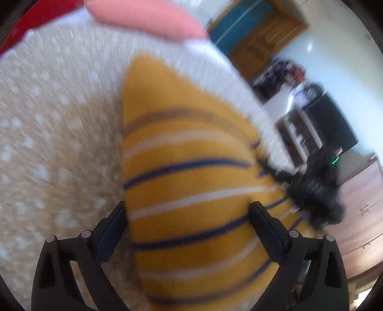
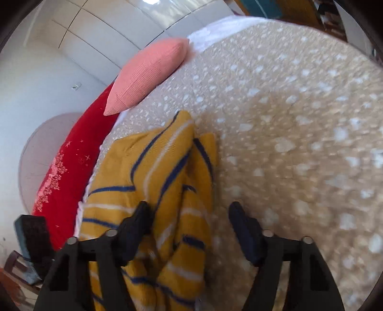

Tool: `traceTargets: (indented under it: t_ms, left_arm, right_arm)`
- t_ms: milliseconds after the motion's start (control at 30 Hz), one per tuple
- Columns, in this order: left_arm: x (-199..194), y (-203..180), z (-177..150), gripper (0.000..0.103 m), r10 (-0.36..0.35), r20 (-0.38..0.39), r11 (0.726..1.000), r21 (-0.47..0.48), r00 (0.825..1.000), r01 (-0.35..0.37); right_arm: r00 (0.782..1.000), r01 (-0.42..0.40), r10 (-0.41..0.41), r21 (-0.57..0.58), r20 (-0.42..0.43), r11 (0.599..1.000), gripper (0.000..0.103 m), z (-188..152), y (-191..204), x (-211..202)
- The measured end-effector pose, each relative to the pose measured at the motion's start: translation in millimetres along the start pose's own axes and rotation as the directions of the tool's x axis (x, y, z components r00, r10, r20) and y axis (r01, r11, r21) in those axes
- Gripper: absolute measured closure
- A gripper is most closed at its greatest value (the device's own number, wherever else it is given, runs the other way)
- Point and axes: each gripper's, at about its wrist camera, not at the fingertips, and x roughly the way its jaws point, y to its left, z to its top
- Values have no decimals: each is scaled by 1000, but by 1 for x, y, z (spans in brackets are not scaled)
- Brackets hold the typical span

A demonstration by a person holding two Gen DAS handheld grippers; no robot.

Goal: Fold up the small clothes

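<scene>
A mustard-yellow garment [image 1: 189, 181] with navy, white and brown stripes lies on a beige bedspread with white flecks [image 1: 55, 134]. In the left wrist view it fills the middle, and my left gripper [image 1: 188, 213] is open with the cloth between its two fingers. In the right wrist view the same garment [image 2: 153, 181] lies bunched and creased at the lower left. My right gripper [image 2: 189, 215] is open above it, its left finger [image 2: 134, 232] over the cloth and its right finger [image 2: 246, 234] over the bedspread [image 2: 299, 143]. The other gripper [image 1: 316, 189] shows blurred at the garment's right edge.
A pink cushion [image 2: 148, 74] lies at the far side of the bed, also in the left wrist view [image 1: 146, 16]. A red patterned cloth [image 2: 69, 167] runs along the bed's left edge. Wooden drawers [image 1: 359, 215] and shelves [image 1: 301, 134] stand beyond the bed.
</scene>
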Motion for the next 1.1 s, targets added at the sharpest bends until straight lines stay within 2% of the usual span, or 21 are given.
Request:
traceTargets:
  t_ms: [33, 67, 133, 233, 267, 333, 367, 433, 500, 567, 633, 700, 767, 800, 900, 933, 1000, 1100]
  left_arm:
    - [1, -2, 1, 27, 0, 5, 1000, 1, 1000, 0]
    - [-4, -6, 2, 35, 6, 18, 1000, 10, 1000, -6]
    - [-23, -15, 12, 45, -20, 59, 999, 29, 998, 18]
    - [-50, -20, 32, 44, -31, 114, 999, 32, 993, 27]
    - [-53, -20, 36, 39, -14, 124, 1000, 26, 992, 11]
    - [-53, -15, 41, 28, 70, 148, 997, 7, 986, -72]
    - [-50, -11, 40, 27, 122, 154, 992, -1, 981, -123]
    - [-39, 0, 32, 27, 229, 125, 973, -12, 965, -229]
    - [-44, 2, 15, 27, 257, 141, 966, -16, 956, -258]
    - [-66, -4, -5, 27, 255, 199, 966, -8, 946, -259]
    - [-96, -17, -26, 25, 261, 285, 963, -6, 922, -271]
    - [-123, -29, -45, 16, 257, 365, 963, -18, 895, -269]
    - [-147, -37, -64, 7, 253, 441, 965, -46, 861, -259]
    - [-156, -39, -72, 6, 252, 464, 965, -55, 849, -256]
    - [-179, -37, -93, 6, 275, 490, 958, -71, 827, -276]
    - [-188, -35, -103, 6, 294, 502, 951, -73, 813, -299]
    - [-204, -35, -115, 6, 334, 536, 933, -73, 775, -351]
    - [-224, -34, -130, 4, 399, 587, 894, -78, 704, -442]
  right_arm:
    - [999, -44, 44, 20, -23, 999, 67, 4, 5, 7]
    - [999, -48, 48, 11, -24, 999, 70, 10, 10, 11]
    - [998, -63, 64, -72, 7, 995, 73, 19, 36, 3]
    - [992, -102, 111, -129, 62, 986, 74, 32, 56, -13]
    - [992, -95, 105, -135, 71, 986, 73, 35, 59, -13]
    - [996, -44, 53, -125, 68, 991, 65, 36, 55, -2]
    - [999, -7, 13, -115, 48, 993, 61, 34, 48, 7]
    - [996, 88, -91, -89, -23, 992, 58, 26, 33, 28]
    - [998, 66, -66, -47, -5, 997, 55, 13, 22, 20]
    - [996, 81, -78, -59, 47, 995, 54, 1, 27, -5]
    - [990, 106, -93, -116, 107, 988, 54, -12, 40, -35]
    - [982, 125, -99, -167, 158, 978, 51, -27, 59, -63]
    - [975, 148, -109, -204, 192, 968, 42, -43, 76, -87]
    - [972, 163, -118, -221, 204, 962, 41, -50, 87, -96]
    - [962, 214, -159, -252, 222, 944, 40, -78, 110, -109]
    - [959, 226, -170, -253, 225, 941, 40, -86, 115, -112]
    - [957, 238, -185, -243, 223, 940, 39, -101, 126, -114]
    - [957, 249, -200, -237, 210, 939, 37, -117, 140, -107]
